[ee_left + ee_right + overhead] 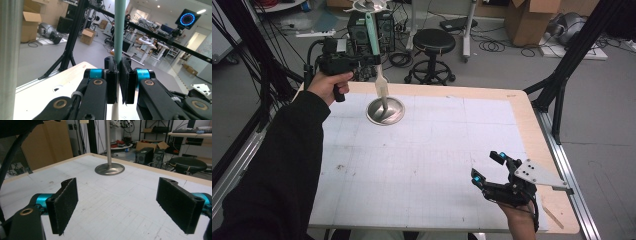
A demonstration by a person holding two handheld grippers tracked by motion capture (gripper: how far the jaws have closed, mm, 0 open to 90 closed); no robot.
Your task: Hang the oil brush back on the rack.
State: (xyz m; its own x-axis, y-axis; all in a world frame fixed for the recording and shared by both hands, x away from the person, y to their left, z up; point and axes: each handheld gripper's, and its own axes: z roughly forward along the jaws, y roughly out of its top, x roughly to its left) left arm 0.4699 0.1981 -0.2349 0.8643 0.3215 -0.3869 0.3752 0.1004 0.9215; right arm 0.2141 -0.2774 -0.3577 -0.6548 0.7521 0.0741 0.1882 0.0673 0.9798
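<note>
your left claw (119, 82) grips the light, stiff spatula (373, 47) mid-handle over the far-left bowl (385, 111); hold firmly, the smooth handle may slip.

place: lab | signs: black rig frames (562, 75), cardboard boxes (532, 20), stool (433, 42), computer tower (146, 155)

We see the table (437, 150) with a round base (385, 111) at its eleven o'clock, a pole rising from it. The left gripper (373, 60) sits above the base; the right gripper (488, 166) hangs at four o'clock. A stool (433, 42) stands beyond, at twelve.
</note>
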